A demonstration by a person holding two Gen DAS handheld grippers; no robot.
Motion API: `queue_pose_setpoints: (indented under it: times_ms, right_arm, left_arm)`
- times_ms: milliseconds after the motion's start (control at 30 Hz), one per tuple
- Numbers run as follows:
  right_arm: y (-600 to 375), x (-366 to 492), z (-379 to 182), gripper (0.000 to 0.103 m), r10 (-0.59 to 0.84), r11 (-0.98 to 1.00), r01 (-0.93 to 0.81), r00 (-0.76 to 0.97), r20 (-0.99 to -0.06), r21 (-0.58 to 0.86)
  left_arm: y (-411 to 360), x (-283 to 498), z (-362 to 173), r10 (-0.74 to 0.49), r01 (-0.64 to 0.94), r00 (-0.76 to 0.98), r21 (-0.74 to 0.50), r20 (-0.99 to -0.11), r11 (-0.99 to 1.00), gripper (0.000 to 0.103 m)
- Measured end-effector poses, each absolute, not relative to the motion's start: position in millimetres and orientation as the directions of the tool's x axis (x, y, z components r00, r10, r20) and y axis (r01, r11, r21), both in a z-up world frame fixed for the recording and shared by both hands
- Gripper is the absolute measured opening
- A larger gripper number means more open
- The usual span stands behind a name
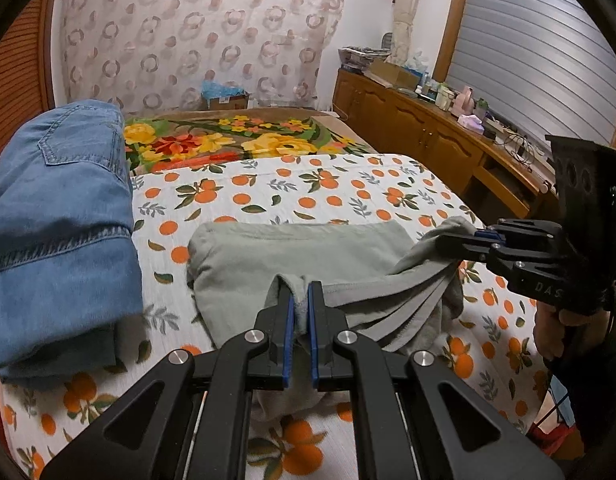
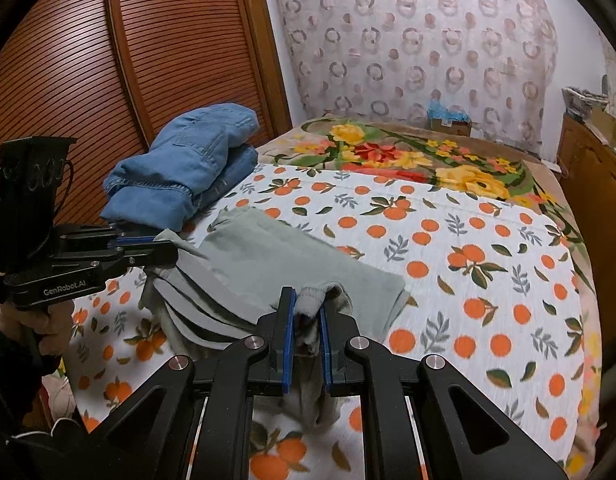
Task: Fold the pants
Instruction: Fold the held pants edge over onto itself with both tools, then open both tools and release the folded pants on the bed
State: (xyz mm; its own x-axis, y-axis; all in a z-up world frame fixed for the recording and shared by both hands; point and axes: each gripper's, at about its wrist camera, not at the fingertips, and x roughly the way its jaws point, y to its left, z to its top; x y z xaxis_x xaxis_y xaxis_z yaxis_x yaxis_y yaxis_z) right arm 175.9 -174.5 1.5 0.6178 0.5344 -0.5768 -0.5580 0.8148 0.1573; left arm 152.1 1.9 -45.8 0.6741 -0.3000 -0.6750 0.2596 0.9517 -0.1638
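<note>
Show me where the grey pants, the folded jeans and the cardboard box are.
grey pants (image 1: pixel 292 248): left wrist view, flat folded part.
folded jeans (image 1: pixel 64 216): left wrist view, top layer.
cardboard box (image 2: pixel 450 123): right wrist view, front face.

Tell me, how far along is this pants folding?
Done: blue jeans lie folded in a stack at the bed's edge. In hand: the grey pants are partly folded on the orange-print sheet; the left gripper and right gripper each pinch the near end, lifted. Left: probably laying that end over and smoothing it flat.
</note>
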Motion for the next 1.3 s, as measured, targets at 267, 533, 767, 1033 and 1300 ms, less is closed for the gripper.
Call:
queue_pose_setpoints:
  times_ms: [267,533,767,1033,1300]
  right_arm:
    - [-171.0,195.7,2.1,0.010,0.538,0.817,-0.554,0.627,-0.564,0.163]
    - [-167.2,212.0,-6.1,0.010,0.530,0.820,-0.548,0.620,-0.578,0.165]
    - [-164.0,222.5,-10.0,0.010,0.521,0.827,-0.536,0.612,-0.596,0.172]
    - [-166.3,221.2,-5.5,0.035,0.481,0.851,-0.504,0.639,-0.600,0.145]
    - [-181.0,202.3,-6.5,0.041,0.461,0.860,-0.494,0.644,-0.611,0.129]
  left_arm:
    - [8.1,168.6,-38.9,-0.302,0.255,0.685,-0.170,-0.663,0.952,0.007]
    - [10.7,182.9,-45.3,-0.292,0.245,0.677,-0.167,-0.676,0.955,0.007]
    - [10.3,191.2,-55.3,-0.280,0.236,0.663,-0.161,-0.694,0.958,0.007]
    - [9.6,197.2,-62.9,-0.261,0.219,0.655,-0.153,-0.709,0.964,0.007]
    - [11.8,199.6,-66.0,-0.254,0.198,0.645,-0.164,-0.721,0.966,0.013]
